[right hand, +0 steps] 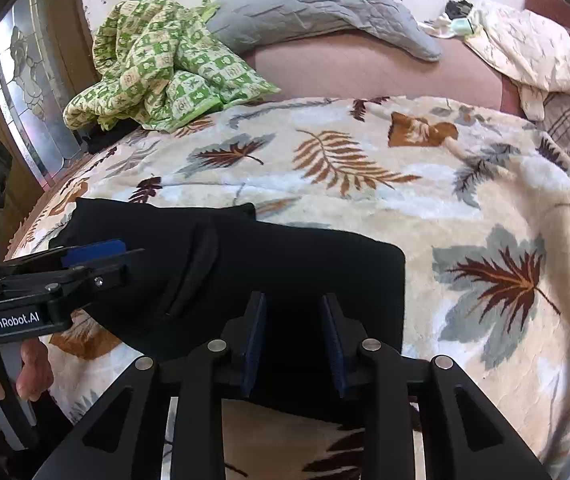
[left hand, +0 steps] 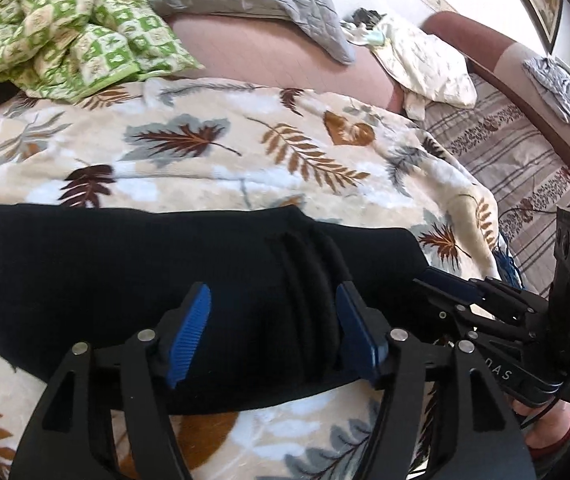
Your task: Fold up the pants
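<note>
Black pants [left hand: 165,280] lie lengthwise across mid-frame; left tongs [left hand: 273,332] and right tongs [right hand: 293,344], both spread, hover at their near edge

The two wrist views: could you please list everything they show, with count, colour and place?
folded black fabric pants: one, black, near edge of blanket
plush leaf-print blanket: one, cream with brown and grey leaves, under pants
crumpled green checked cloth: one, green-cream, far left
grey quilted pillow: one, grey, far side
cream floral cloth: one, far right
striped bedsheet: one, grey-beige, right
left gripper: open, over pants
right gripper: open, over pants
</note>
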### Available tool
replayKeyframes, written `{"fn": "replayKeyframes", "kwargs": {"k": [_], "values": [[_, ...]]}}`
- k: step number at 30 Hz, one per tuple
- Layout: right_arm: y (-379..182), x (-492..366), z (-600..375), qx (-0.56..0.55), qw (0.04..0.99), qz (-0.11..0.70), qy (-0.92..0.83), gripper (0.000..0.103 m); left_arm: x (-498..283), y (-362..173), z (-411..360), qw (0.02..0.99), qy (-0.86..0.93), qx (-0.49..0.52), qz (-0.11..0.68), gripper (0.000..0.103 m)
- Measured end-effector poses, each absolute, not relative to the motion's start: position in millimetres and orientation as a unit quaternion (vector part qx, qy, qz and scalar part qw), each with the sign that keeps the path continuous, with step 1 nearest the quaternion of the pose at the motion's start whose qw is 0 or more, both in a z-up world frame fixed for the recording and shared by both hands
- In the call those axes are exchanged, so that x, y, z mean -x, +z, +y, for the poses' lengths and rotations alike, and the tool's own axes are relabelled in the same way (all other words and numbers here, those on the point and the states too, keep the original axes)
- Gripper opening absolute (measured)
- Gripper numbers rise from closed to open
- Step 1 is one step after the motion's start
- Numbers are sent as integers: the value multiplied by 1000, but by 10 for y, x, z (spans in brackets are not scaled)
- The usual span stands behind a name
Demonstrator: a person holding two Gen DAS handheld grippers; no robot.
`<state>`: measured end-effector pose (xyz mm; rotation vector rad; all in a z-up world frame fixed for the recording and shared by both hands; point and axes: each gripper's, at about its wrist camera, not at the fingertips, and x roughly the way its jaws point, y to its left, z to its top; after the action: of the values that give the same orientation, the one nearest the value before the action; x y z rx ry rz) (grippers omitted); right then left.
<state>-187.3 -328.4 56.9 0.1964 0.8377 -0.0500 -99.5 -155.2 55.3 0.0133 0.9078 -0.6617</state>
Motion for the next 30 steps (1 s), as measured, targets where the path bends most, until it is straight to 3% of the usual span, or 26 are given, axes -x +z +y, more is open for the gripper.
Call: {"fn": "replayKeyframes", "kwargs": {"k": [30], "values": [[478, 1711, -2877, -17, 903, 428, -36, 39, 893, 509, -836, 861, -257, 55, 436, 70]]}}
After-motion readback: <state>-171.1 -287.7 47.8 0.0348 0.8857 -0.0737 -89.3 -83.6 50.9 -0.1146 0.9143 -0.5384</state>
